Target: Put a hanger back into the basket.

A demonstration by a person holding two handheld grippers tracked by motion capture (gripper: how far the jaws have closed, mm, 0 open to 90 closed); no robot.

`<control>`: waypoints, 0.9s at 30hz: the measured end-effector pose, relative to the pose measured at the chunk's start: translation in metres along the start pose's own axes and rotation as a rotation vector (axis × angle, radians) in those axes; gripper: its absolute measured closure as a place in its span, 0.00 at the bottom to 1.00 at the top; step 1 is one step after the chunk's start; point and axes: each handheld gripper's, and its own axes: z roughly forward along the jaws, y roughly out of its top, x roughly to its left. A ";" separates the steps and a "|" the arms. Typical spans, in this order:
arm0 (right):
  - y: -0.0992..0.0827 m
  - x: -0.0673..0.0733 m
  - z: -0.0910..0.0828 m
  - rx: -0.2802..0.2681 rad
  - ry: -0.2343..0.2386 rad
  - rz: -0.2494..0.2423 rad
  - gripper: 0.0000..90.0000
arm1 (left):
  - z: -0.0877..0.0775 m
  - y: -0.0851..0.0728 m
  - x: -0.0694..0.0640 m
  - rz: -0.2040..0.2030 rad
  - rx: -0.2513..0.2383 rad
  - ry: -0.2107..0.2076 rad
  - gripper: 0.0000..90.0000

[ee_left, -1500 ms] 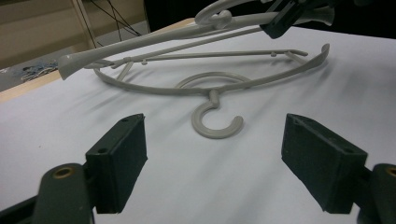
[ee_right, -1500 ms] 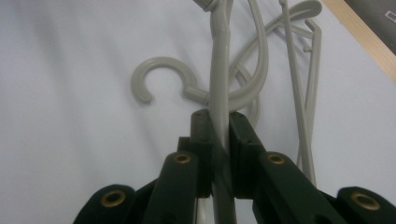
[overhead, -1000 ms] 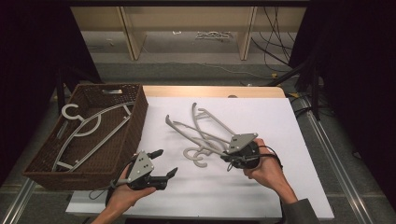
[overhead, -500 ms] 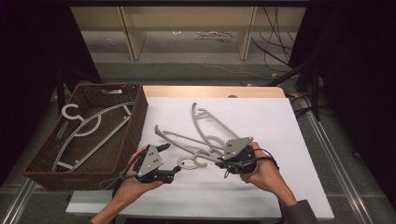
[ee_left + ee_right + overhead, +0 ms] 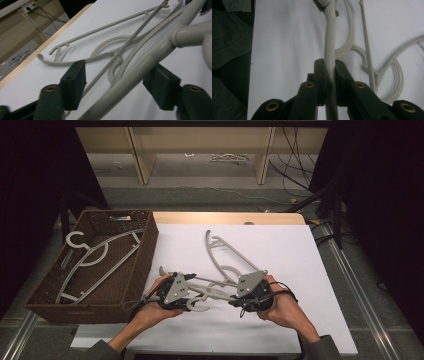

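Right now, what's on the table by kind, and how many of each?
Grey hangers: 3, that is 1 in the basket, 1 held hanger between the grippers, 1 lying hanger on the white sheet.
Wicker basket: 1
Grippers: 2, left, right.
Total: 6

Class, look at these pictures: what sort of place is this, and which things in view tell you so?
Probably a lab or recording workspace, not a home: a table covered in a plain white sheet, loose cables on the floor behind it, and dark curtains at the sides. A wicker basket and grey hangers look like practice props.
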 end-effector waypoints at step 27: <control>-0.009 -0.019 -0.017 -0.135 -0.210 0.216 0.49 | 0.000 0.037 0.006 0.091 0.132 -0.103 0.87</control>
